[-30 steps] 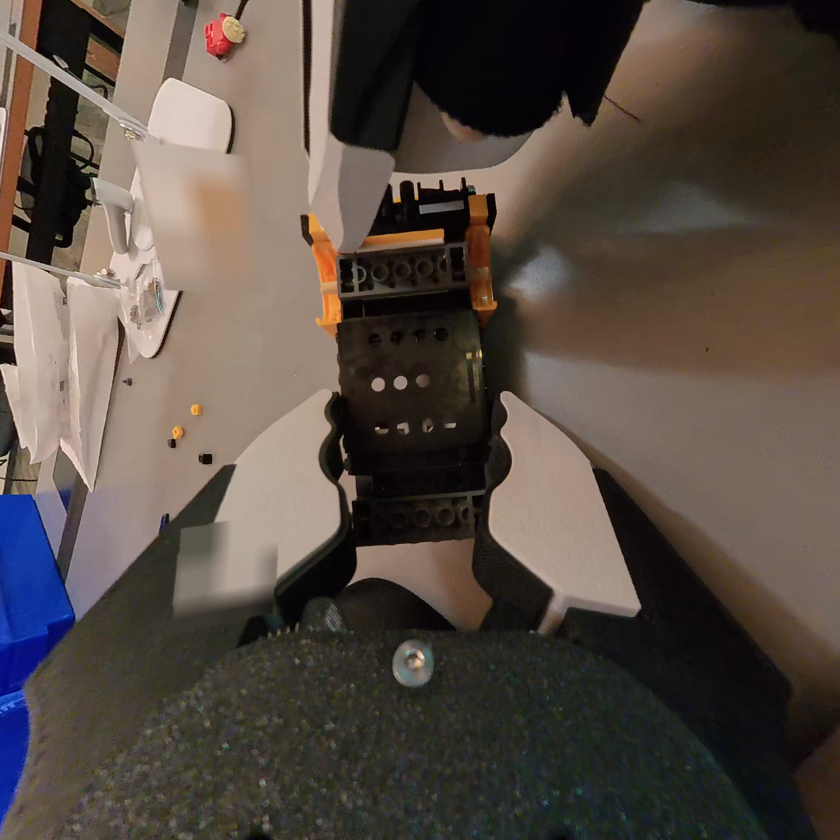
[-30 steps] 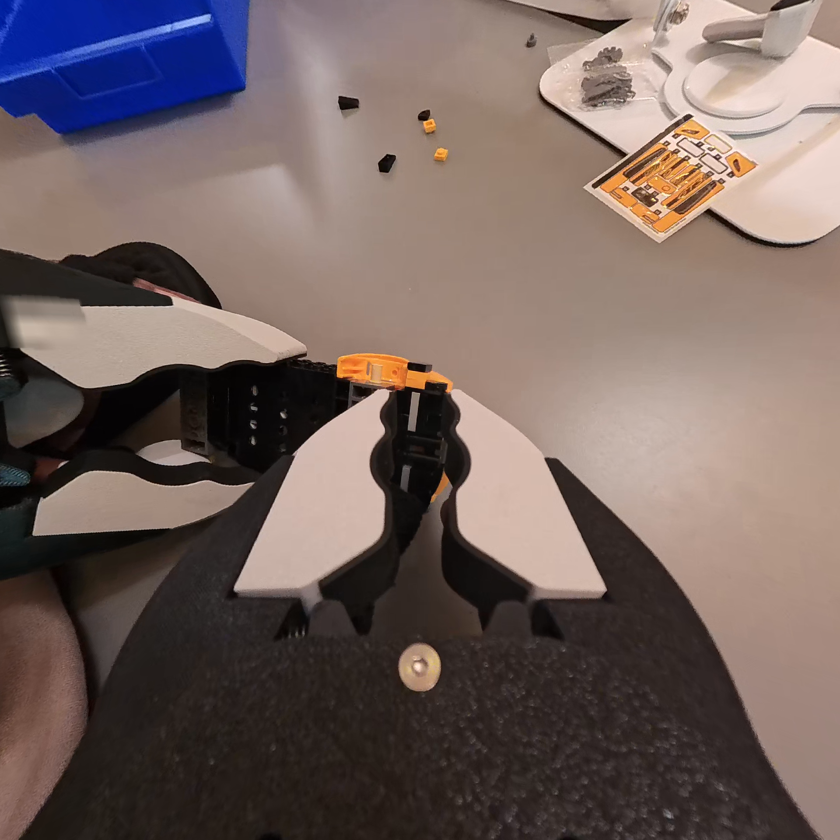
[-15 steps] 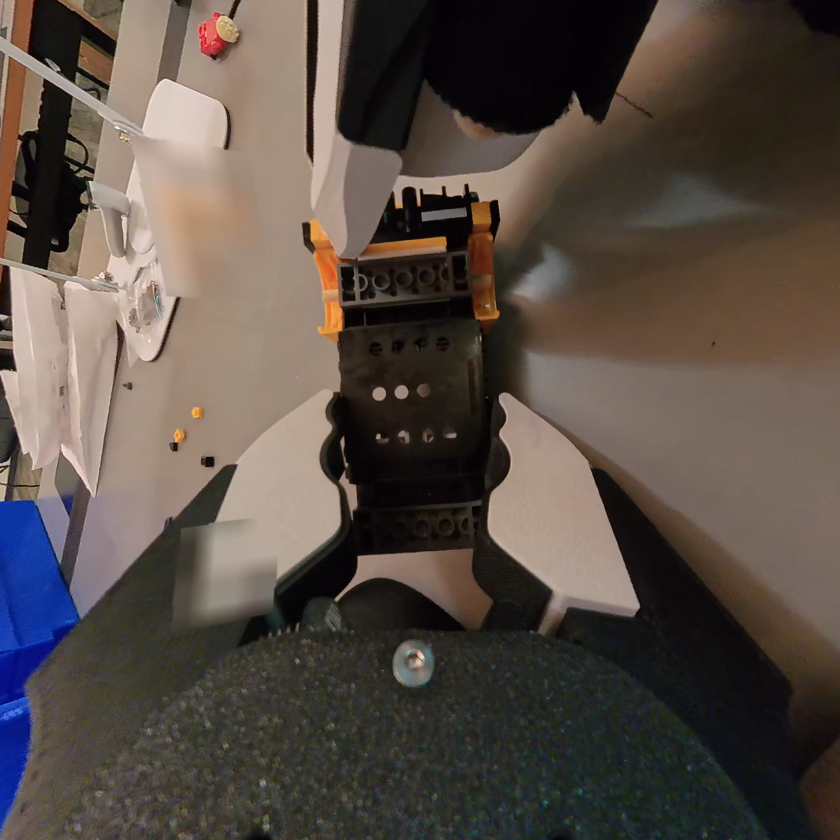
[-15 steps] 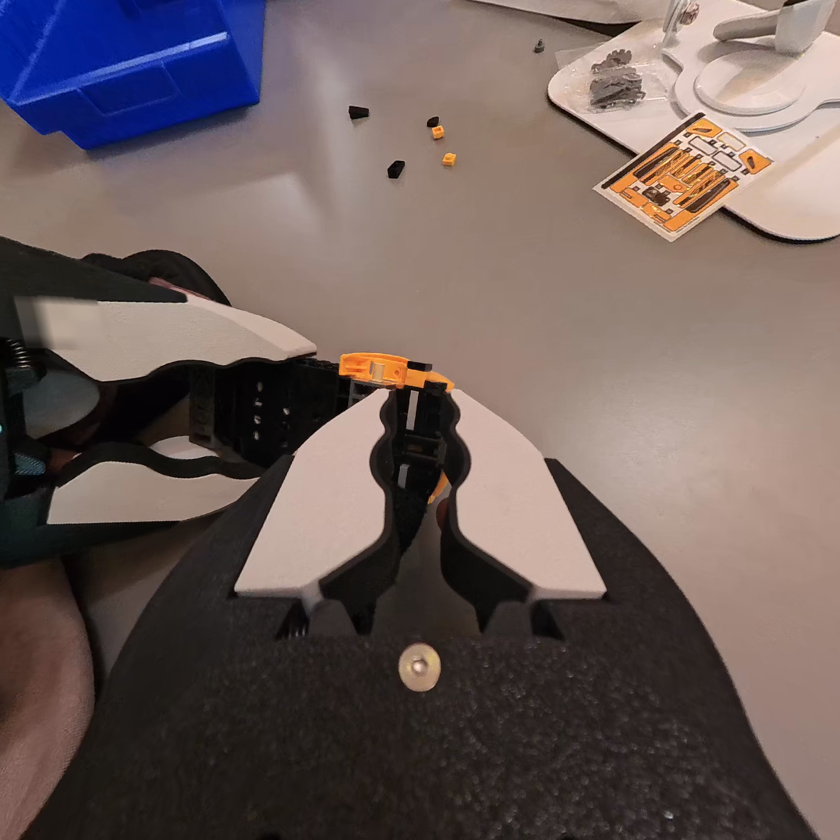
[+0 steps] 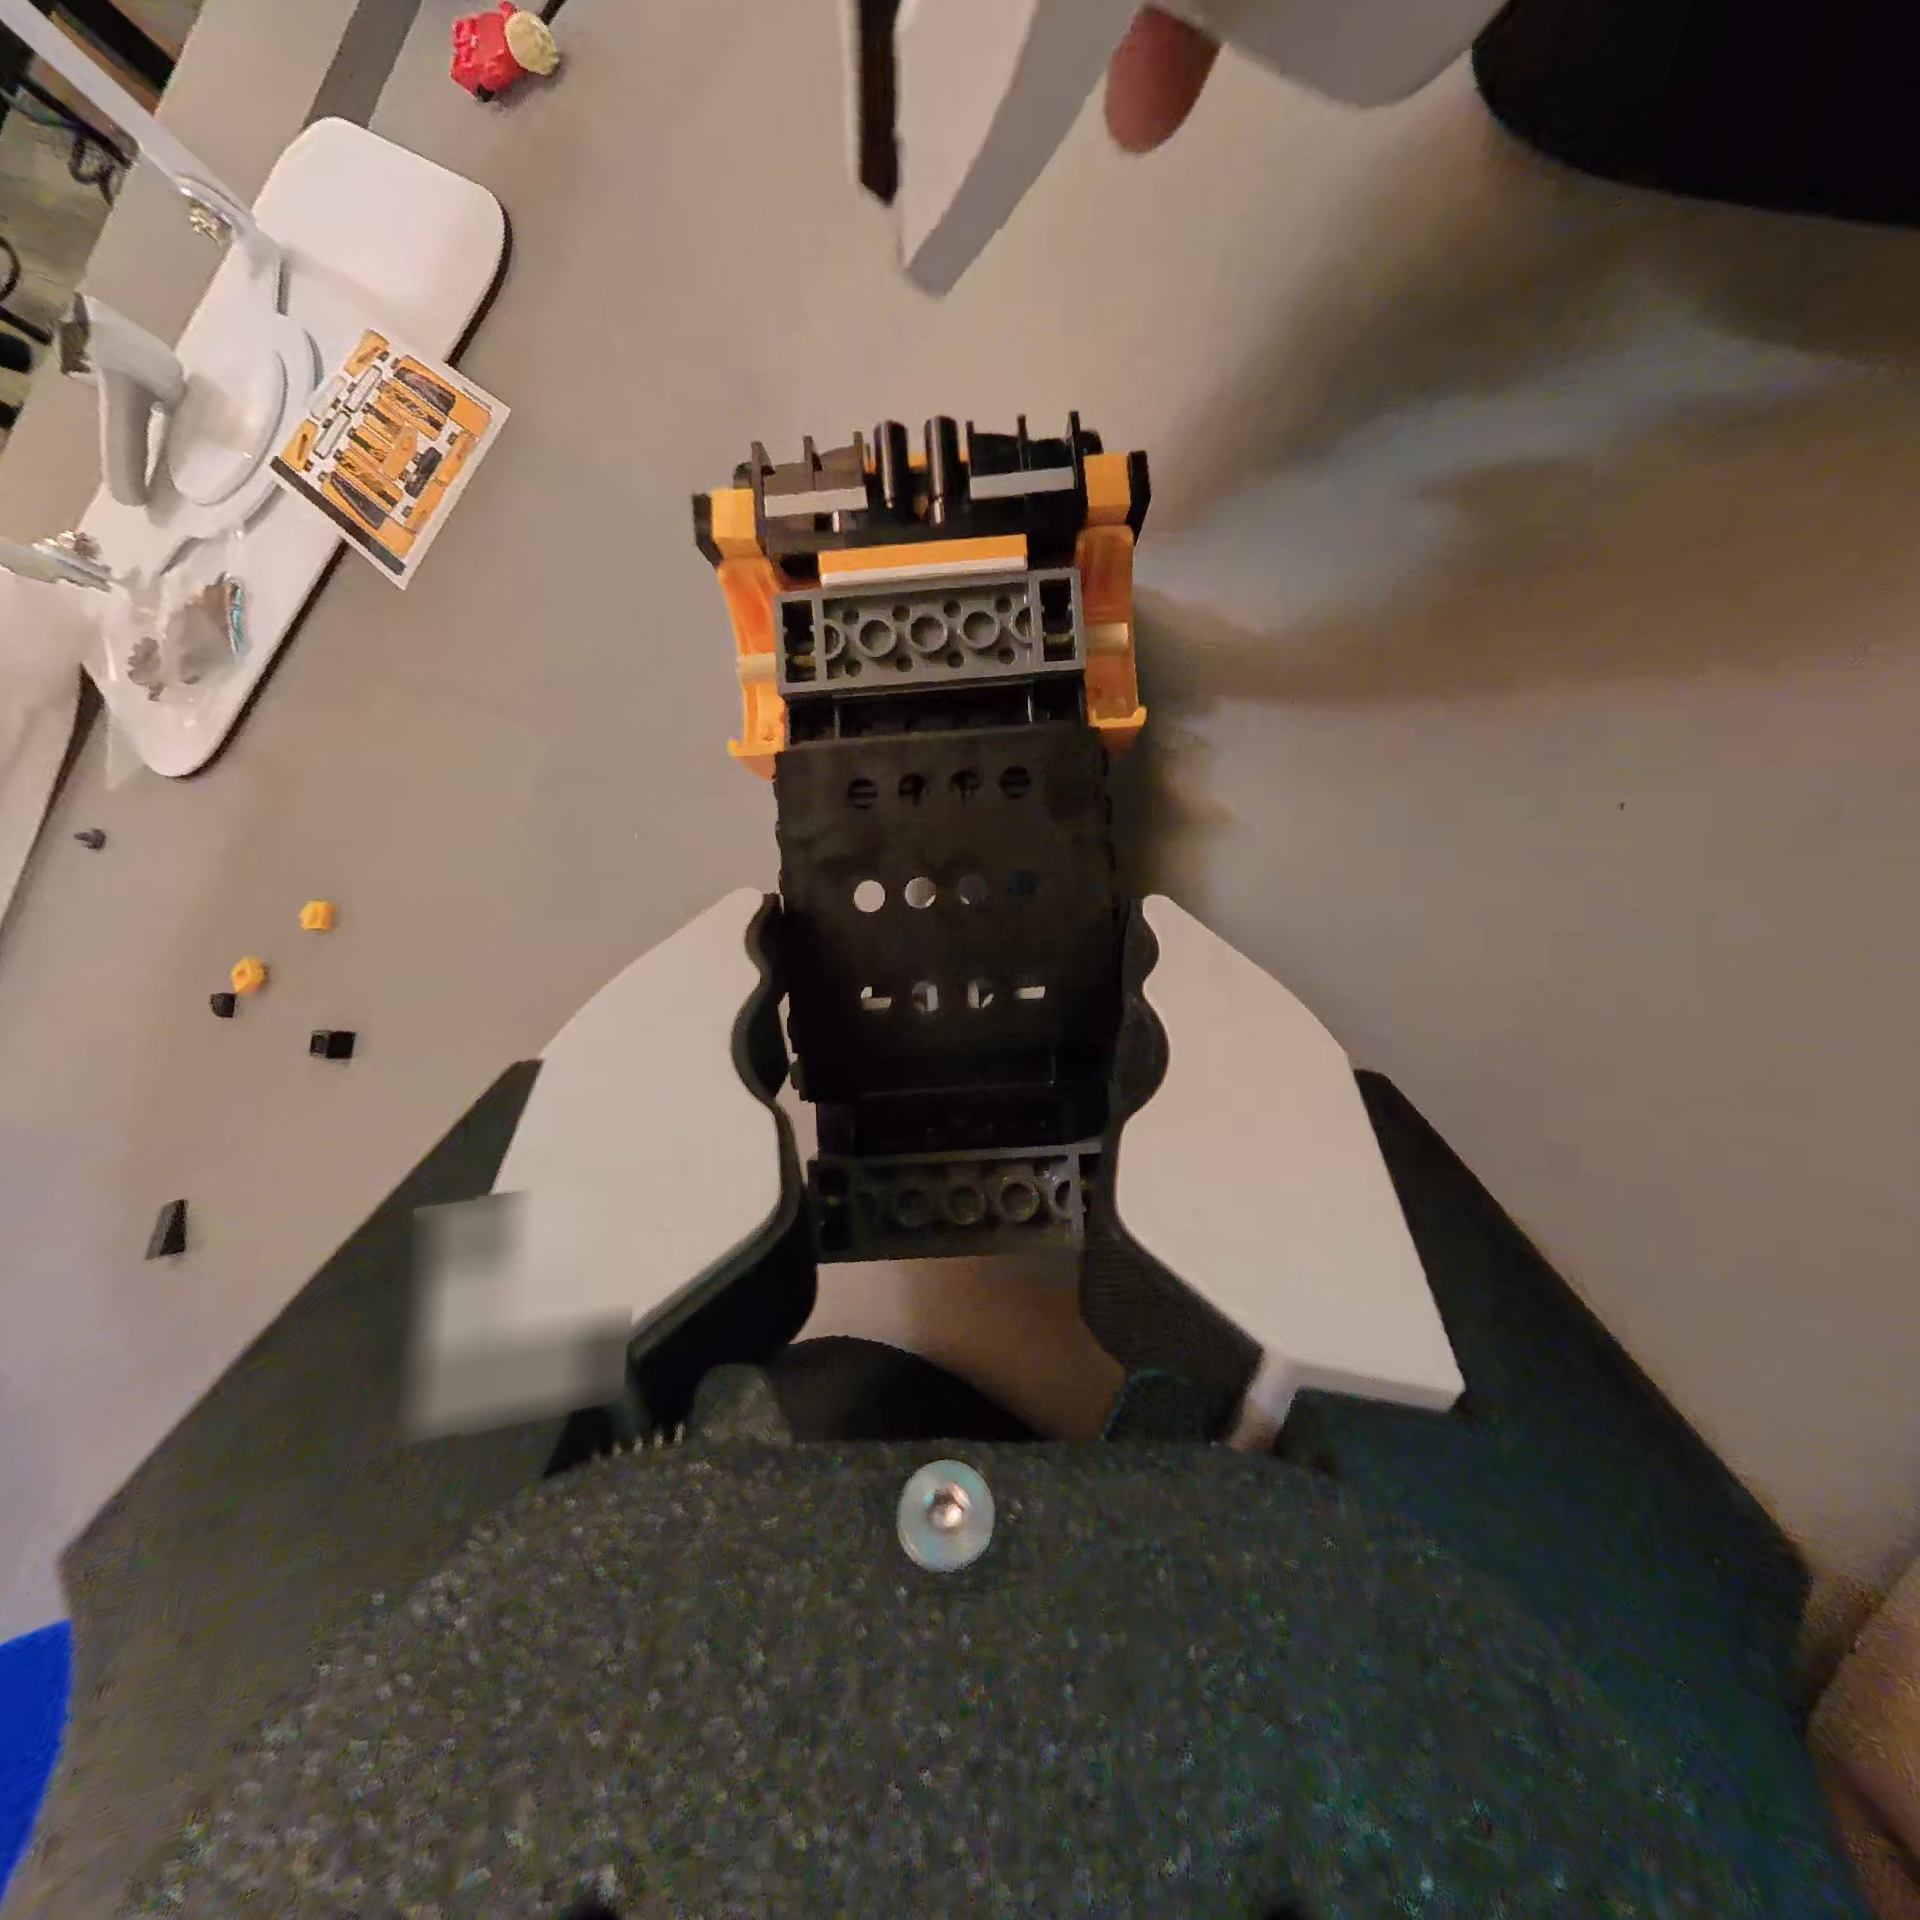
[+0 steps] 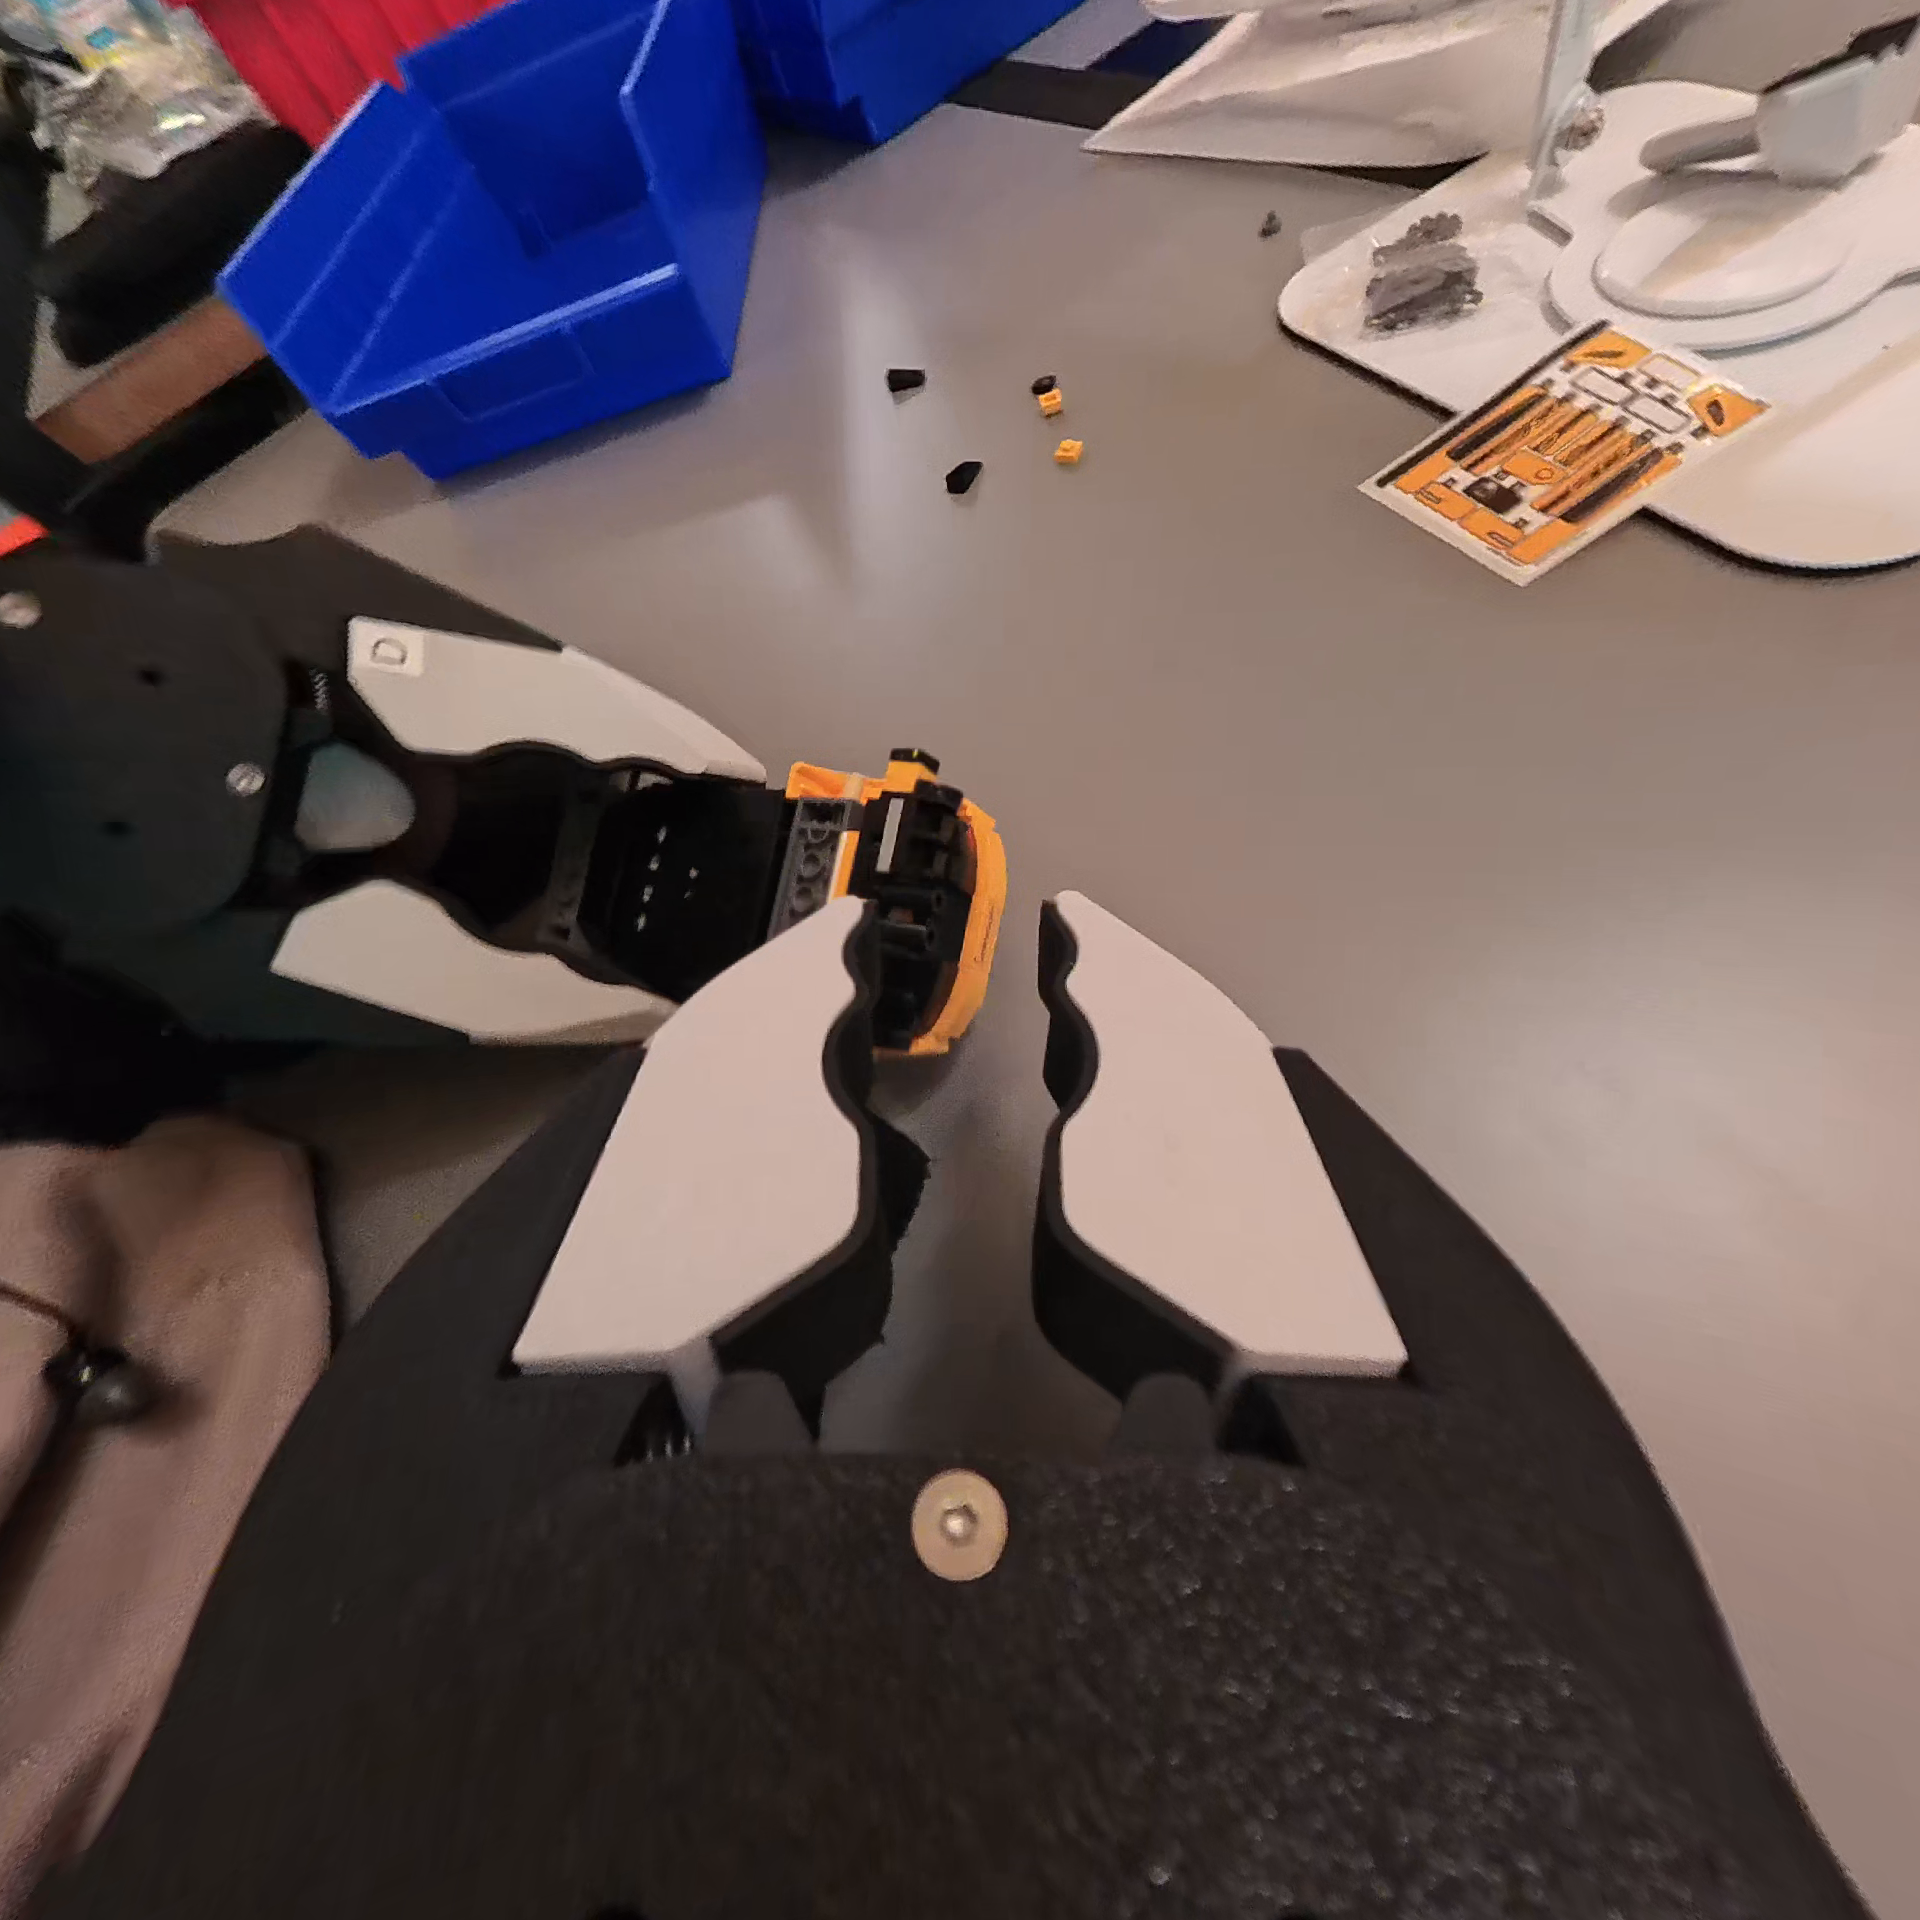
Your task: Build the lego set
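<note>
Gripping the black and orange lego car chassis (image 5: 940,831) by its sides, the left claw (image 5: 945,956) held it above the grey tabletop (image 5: 1507,831), orange end pointing forward. The right claw (image 6: 951,935) stood spread and empty, the chassis's orange end just beside its left finger (image 6: 748,1101). Small loose lego pieces (image 6: 1049,400) lay well ahead
</note>
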### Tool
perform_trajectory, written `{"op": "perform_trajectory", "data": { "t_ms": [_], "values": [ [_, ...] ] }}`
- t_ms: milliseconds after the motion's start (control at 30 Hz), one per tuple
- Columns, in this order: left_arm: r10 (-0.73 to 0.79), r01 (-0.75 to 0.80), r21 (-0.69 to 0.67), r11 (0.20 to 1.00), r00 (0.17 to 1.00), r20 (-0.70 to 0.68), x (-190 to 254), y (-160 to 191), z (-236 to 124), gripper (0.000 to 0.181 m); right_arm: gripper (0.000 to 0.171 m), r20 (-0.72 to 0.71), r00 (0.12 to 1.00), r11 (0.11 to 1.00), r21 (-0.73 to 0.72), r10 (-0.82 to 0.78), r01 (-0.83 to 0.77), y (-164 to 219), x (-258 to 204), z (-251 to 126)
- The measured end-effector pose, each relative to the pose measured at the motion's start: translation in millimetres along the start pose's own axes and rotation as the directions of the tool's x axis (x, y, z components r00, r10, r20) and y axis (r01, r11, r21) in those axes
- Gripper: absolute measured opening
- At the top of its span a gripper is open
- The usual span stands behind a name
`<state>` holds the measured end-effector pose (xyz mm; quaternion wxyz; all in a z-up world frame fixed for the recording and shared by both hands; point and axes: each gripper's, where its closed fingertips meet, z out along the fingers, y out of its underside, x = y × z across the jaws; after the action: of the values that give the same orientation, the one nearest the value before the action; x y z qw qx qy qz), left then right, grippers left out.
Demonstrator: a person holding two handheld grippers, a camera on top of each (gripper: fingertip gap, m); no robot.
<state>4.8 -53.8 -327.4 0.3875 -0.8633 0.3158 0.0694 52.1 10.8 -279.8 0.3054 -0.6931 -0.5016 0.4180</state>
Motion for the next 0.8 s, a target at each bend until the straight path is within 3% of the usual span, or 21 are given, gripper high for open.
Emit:
{"op": "perform_trajectory", "data": {
  "t_ms": [133,367,800],
  "values": [
    [-0.061,0.066,0.07,0.995,0.996,-0.066,1,-7,-3,0.061,0.027,0.079,0.989,0.992,0.029,-0.122,0.12,2,-8,-14],
    [-0.09,0.103,0.161,0.982,0.992,-0.088,-5,-20,-10,0.061,0.027,0.02,0.915,0.915,0.043,-0.403,0.402,8,-6,-23],
    [-0.07,0.07,0.222,0.972,0.998,-0.009,-12,-29,-17,0.061,0.03,0.027,0.897,0.888,0.164,-0.44,0.43,-3,-23,-25]
  ]
}}
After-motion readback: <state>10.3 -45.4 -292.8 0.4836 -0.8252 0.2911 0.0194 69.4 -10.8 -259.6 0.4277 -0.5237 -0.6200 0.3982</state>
